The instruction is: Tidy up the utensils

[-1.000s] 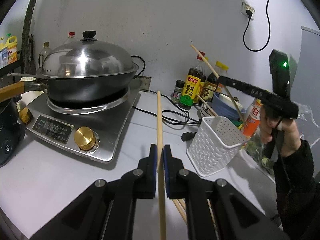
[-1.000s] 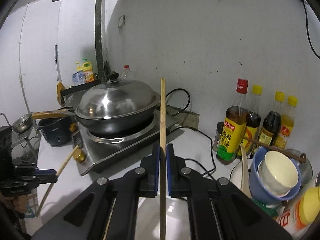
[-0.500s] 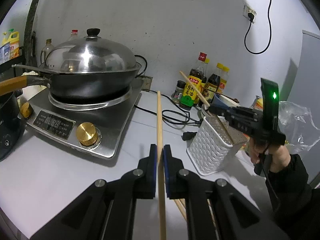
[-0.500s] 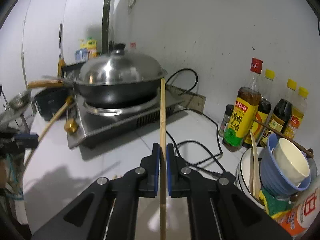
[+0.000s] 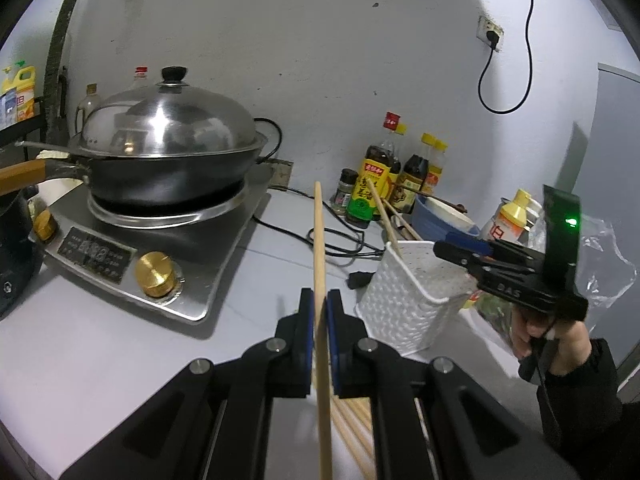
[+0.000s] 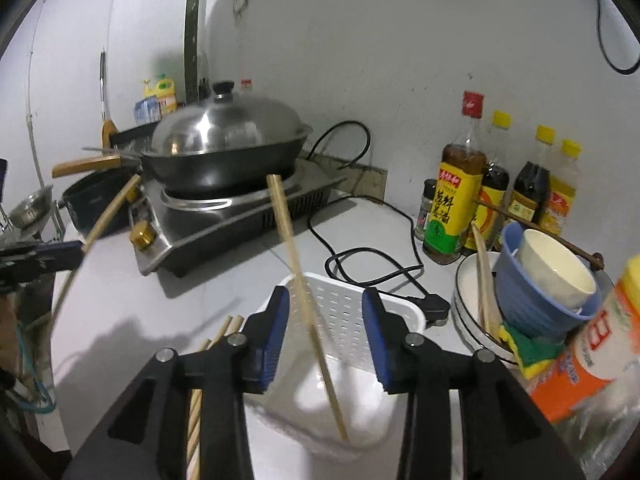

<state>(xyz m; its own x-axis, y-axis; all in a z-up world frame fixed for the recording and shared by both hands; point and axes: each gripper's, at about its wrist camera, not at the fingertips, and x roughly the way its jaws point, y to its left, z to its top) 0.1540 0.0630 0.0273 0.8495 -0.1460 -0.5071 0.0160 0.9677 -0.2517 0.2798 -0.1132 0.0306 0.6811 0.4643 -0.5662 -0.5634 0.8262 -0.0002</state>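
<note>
My left gripper [image 5: 319, 309] is shut on a wooden chopstick [image 5: 319, 248] that points forward over the counter. The white perforated utensil basket [image 5: 404, 292] stands to its right. My right gripper [image 6: 325, 322] is open directly above the basket [image 6: 344, 308]. A chopstick [image 6: 304, 292] leans inside the basket, free of the pads. It also shows in the left wrist view [image 5: 384, 220]. Several loose chopsticks [image 6: 204, 364] lie on the counter left of the basket.
An induction cooker [image 5: 160, 248] with a lidded wok [image 5: 168, 148] fills the left. A black power cord [image 6: 372, 264] lies behind the basket. Sauce bottles [image 6: 456, 196] line the wall. Stacked bowls [image 6: 544, 284] and a plate sit at the right.
My right gripper came down over the basket and opened, and its chopstick dropped into the basket. My left gripper still holds its chopstick.
</note>
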